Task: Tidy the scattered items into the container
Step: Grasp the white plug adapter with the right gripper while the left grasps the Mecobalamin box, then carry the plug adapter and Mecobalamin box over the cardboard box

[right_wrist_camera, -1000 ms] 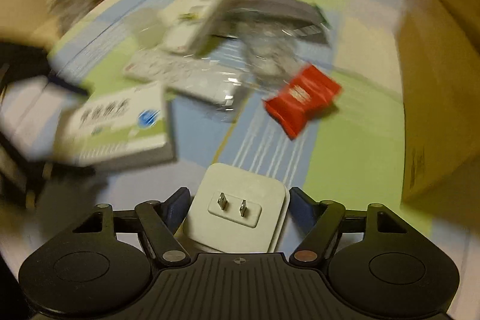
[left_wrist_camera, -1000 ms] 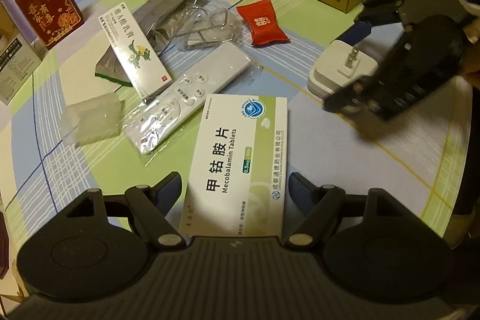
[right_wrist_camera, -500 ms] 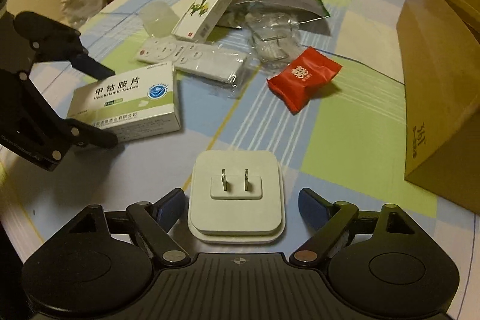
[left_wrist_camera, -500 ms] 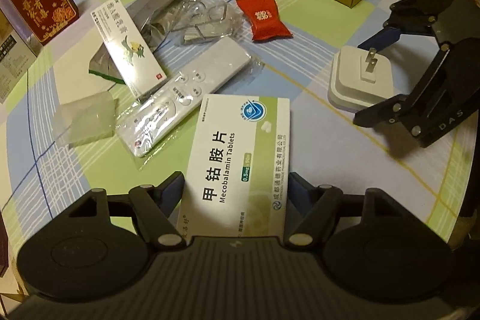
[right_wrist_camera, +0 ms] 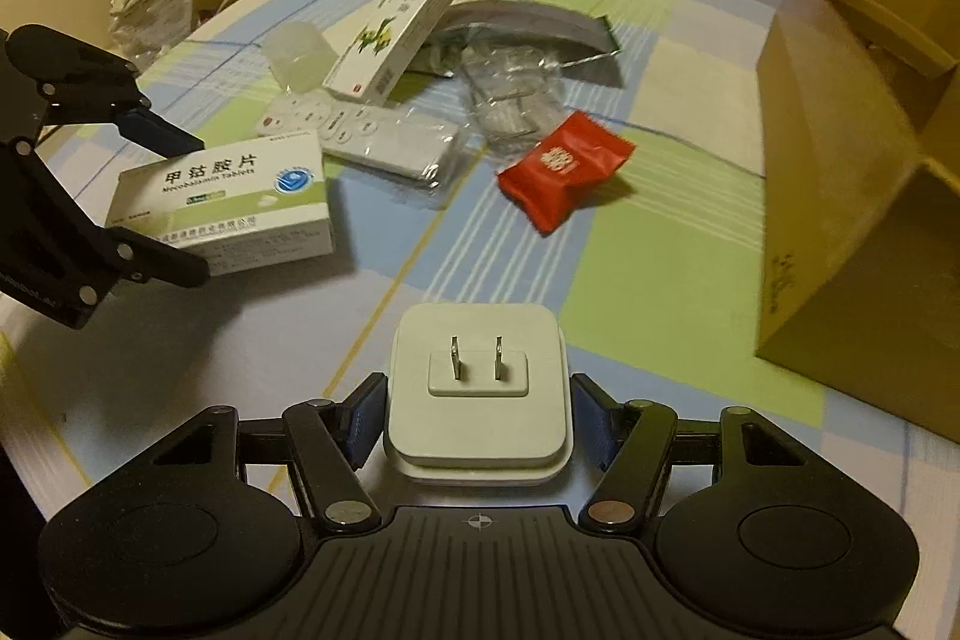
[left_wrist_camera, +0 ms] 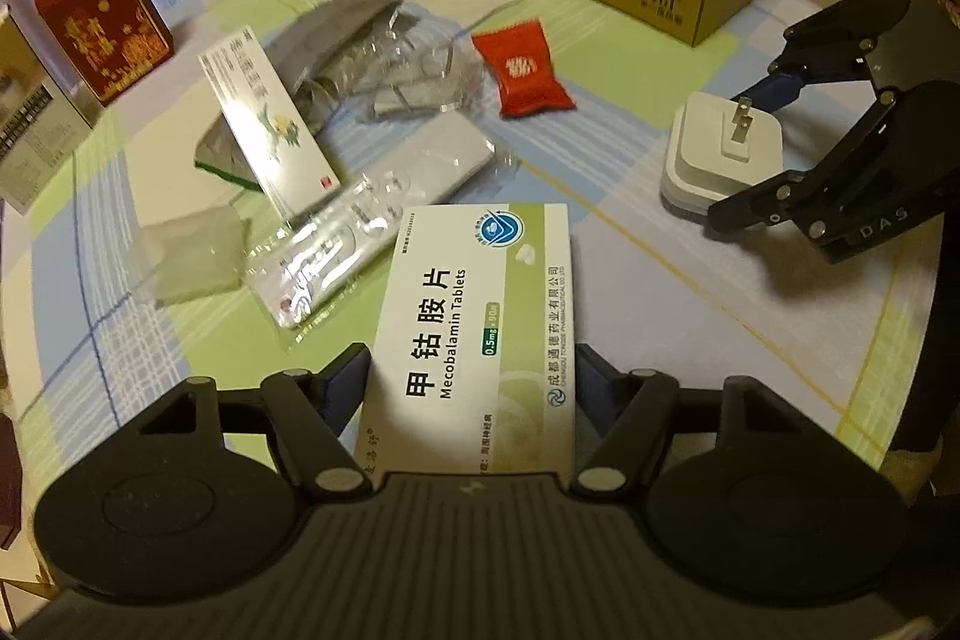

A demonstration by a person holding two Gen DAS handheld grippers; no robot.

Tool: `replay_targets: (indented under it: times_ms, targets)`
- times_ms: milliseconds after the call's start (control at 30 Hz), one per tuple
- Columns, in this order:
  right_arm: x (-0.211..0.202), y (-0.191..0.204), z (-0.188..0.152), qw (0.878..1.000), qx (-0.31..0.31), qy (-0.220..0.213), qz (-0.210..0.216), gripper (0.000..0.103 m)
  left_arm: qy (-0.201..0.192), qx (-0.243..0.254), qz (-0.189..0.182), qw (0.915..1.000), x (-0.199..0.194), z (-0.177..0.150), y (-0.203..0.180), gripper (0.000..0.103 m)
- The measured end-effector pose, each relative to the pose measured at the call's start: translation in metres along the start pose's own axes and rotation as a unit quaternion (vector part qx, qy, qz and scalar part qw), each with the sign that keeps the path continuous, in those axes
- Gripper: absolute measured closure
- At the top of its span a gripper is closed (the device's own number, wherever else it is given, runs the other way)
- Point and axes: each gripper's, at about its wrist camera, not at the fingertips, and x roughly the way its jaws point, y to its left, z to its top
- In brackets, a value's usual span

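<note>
Two medicine boxes — one remote, one charger, one red packet

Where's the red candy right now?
The red candy lies mid-table in both views, between the remote and the cardboard box.

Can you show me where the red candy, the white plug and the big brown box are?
red candy (right_wrist_camera: 564, 169): right wrist view, middle of wrapper.
white plug (right_wrist_camera: 477, 400): right wrist view, top face.
big brown box (right_wrist_camera: 840, 196): right wrist view, side wall.

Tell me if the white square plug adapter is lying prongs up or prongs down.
Prongs up. The white square plug adapter lies flat on the checked tablecloth, its two metal prongs pointing upward.
</note>
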Motion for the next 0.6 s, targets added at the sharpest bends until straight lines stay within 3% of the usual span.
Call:
replay_targets:
  times_ms: [300, 600]
  targets:
    - [-0.043, -0.012, 0.002, 0.999, 0.014, -0.04, -0.009, 0.036, -0.028, 0.008, 0.016, 0.9995, -0.032, 0.024, -0.012, 0.035]
    - [-0.107, -0.049, 0.009, 0.995, 0.036, -0.089, -0.031, 0.036, -0.075, 0.041, 0.017, 0.9962, -0.061, 0.085, -0.041, 0.035]
